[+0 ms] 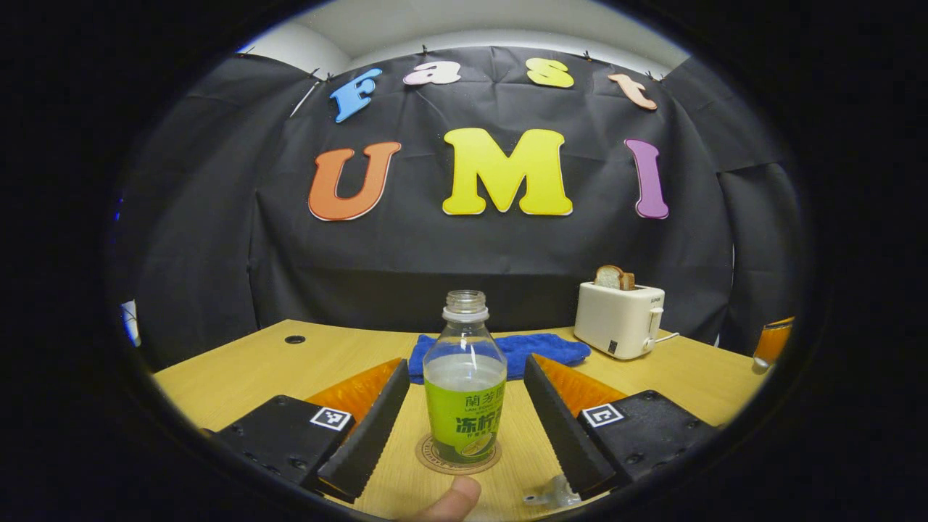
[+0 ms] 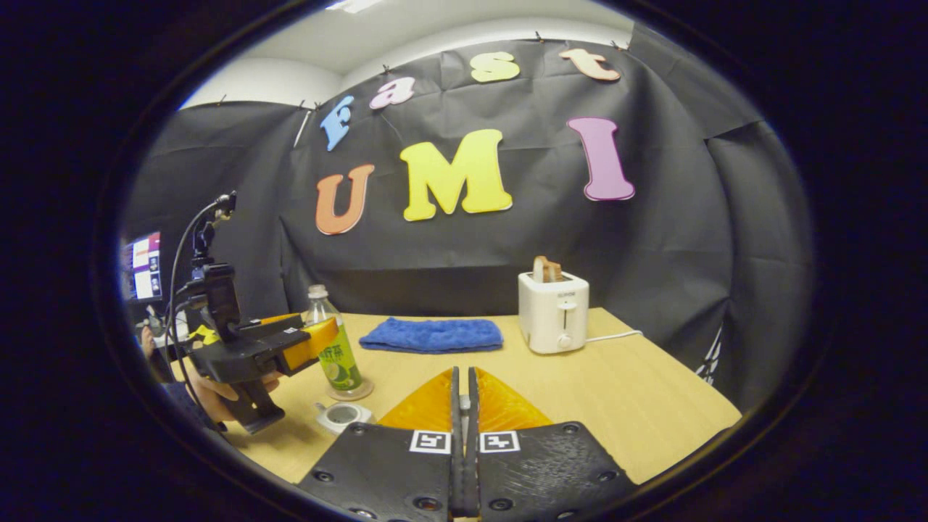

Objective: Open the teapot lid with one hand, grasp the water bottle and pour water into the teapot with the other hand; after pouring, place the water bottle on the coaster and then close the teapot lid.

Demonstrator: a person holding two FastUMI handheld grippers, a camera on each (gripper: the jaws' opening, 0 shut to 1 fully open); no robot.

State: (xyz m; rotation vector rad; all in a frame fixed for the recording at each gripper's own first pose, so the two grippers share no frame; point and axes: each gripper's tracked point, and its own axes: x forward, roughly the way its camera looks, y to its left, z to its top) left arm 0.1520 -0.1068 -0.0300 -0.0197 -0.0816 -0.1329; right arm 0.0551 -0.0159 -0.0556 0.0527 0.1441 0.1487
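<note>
- Nearest the lens in the left gripper view, a fingertip (image 1: 453,500) pokes up at the bottom edge, just in front of the coaster (image 1: 428,455).
- On that coaster stands the water bottle (image 1: 465,377), upright, cap off, with a green label and clear liquid reaching about halfway up.
- My left tool (image 1: 464,402) is released: its two fingers are spread wide, one on each side of the bottle, and neither touches it.
- From the right gripper view, the same left tool (image 2: 322,339) reaches in from the left side, held by a hand (image 2: 217,395), with the bottle (image 2: 333,348) between its fingers and the coaster (image 2: 351,395) under it.
- Just in front of the bottle in that view sits a small white object (image 2: 344,415) with a round opening on top; I cannot tell whether it is the teapot, since it is low and partly cut off by my right tool.
- A small pale piece (image 1: 551,495) also lies by the left tool's inner right finger in the left gripper view; I cannot say what it is.
- My right tool (image 2: 462,391) is clenched, fingers pressed together with nothing between them, over the bare wooden surface (image 2: 652,391).
- Behind the bottle lies a folded blue cloth (image 1: 536,348).
- Farther right stands a white toaster (image 1: 622,319) with bread (image 1: 613,277) sticking out of the top.
- An orange object (image 1: 772,341) shows at the far right edge.
</note>
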